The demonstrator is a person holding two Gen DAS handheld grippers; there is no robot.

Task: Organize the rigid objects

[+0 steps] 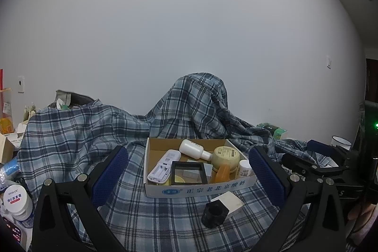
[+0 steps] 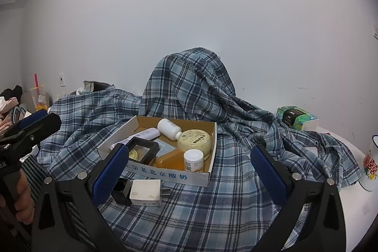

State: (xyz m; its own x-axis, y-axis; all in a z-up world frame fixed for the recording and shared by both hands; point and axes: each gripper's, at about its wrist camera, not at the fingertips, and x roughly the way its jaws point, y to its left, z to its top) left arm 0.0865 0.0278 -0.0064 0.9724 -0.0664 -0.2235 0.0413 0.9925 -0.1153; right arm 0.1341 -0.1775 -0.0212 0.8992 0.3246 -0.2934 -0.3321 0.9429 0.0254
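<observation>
A shallow cardboard box (image 1: 198,187) (image 2: 165,175) sits on a blue plaid cloth. It holds a white bottle (image 1: 193,149) (image 2: 169,129), a round cream jar (image 1: 225,157) (image 2: 195,141), a small white-capped bottle (image 1: 244,168) (image 2: 193,160), an amber block (image 1: 222,172) (image 2: 171,161), a black square frame (image 1: 189,172) (image 2: 141,149) and a white case (image 1: 163,167). In front of the box lie a white charger (image 1: 230,202) (image 2: 145,191) and a black cube (image 1: 215,214) (image 2: 121,190). My left gripper (image 1: 189,178) and right gripper (image 2: 189,169) are both open and empty, short of the box.
The plaid cloth (image 1: 82,134) (image 2: 236,134) drapes over a tall hump at the back. White jars (image 1: 16,202) stand at the left. A green tissue pack (image 2: 295,118) and an enamel mug (image 2: 371,164) sit at the right on the white table.
</observation>
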